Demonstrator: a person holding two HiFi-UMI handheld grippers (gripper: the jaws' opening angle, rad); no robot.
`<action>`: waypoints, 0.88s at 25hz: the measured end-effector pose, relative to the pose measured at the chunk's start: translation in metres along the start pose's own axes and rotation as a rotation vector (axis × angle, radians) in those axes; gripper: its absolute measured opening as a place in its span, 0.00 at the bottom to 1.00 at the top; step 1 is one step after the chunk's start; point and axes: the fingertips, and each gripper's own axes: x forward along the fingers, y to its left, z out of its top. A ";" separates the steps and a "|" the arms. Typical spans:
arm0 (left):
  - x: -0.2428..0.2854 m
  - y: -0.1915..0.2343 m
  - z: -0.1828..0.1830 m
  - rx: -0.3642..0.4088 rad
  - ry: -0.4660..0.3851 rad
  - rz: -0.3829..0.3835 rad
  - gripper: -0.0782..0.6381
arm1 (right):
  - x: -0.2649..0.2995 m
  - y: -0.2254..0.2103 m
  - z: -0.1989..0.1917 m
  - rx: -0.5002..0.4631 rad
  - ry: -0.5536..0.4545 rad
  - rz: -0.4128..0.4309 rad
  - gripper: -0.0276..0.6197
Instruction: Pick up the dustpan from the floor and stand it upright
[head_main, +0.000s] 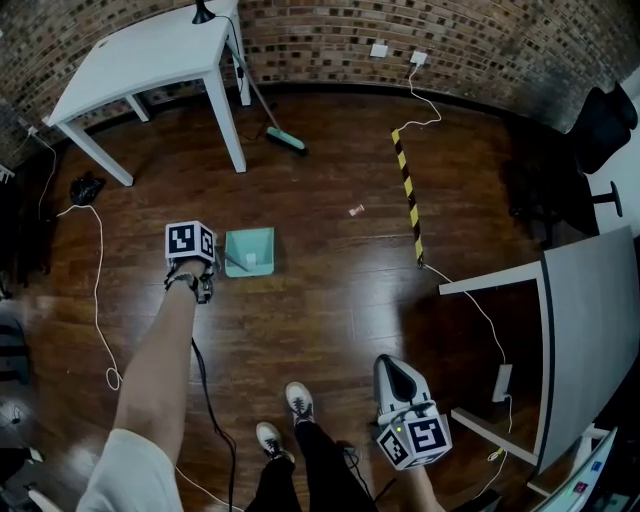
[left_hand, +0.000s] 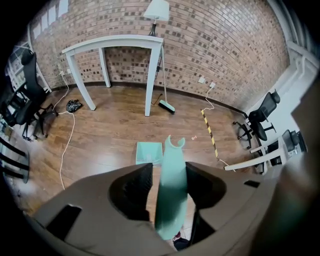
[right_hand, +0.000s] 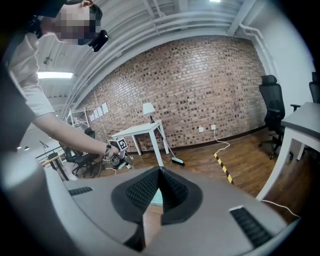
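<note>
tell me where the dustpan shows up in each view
Head view: dustpan left of centre, beside the left gripper.
Left gripper view: centre, handle between the jaws, pan just beyond.
Right gripper view: a teal sliver behind the jaw tips, probably it.
Shared landmark: the white table.

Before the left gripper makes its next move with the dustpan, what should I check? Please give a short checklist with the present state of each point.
1. Handle is between the left gripper's jaws: ok.
2. Pads press on the handle: not ok, a gap shows on one side.
3. Dustpan sits on the floor: ok.
4. Dustpan will stand alone: cannot tell.
5. Right gripper is shut, empty and apart: ok.
6. Broom lies away from the dustpan: ok.
</note>
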 end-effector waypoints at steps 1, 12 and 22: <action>0.001 0.002 -0.002 -0.006 0.005 0.002 0.42 | 0.003 0.002 0.000 0.001 0.002 0.007 0.02; -0.031 0.022 0.037 0.072 -0.139 0.087 0.49 | 0.047 0.035 0.010 -0.019 0.014 0.086 0.02; -0.110 0.027 0.048 0.011 -0.341 0.014 0.49 | 0.058 0.063 0.018 -0.025 -0.005 0.115 0.02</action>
